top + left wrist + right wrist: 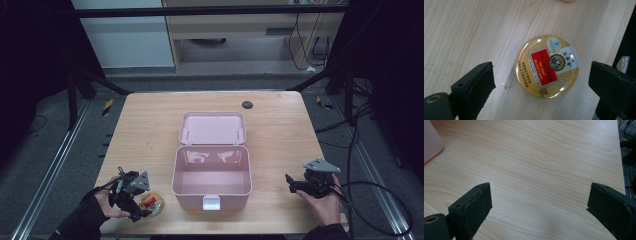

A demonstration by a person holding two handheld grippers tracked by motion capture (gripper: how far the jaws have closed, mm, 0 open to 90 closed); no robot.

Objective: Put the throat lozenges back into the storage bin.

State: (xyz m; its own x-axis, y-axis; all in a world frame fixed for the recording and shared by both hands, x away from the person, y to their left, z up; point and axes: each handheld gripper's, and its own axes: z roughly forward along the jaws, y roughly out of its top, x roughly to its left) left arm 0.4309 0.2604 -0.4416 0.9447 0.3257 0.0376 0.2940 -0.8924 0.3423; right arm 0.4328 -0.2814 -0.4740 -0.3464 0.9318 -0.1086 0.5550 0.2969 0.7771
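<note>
Your left tongs (541,82), spread wide, straddle a round glossy candy tin (547,66) lying flat on the pale wood-grain desk (145,125) left of the open pink plastic box (211,172); your right tongs (539,205) gape over bare wood.

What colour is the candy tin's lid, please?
Gold with a red label; the candy tin shows best in the left gripper view.

Left tongs (141,210) spread wide, angled down, right tongs (291,183) spread too, seemingly level, pointing left
</note>
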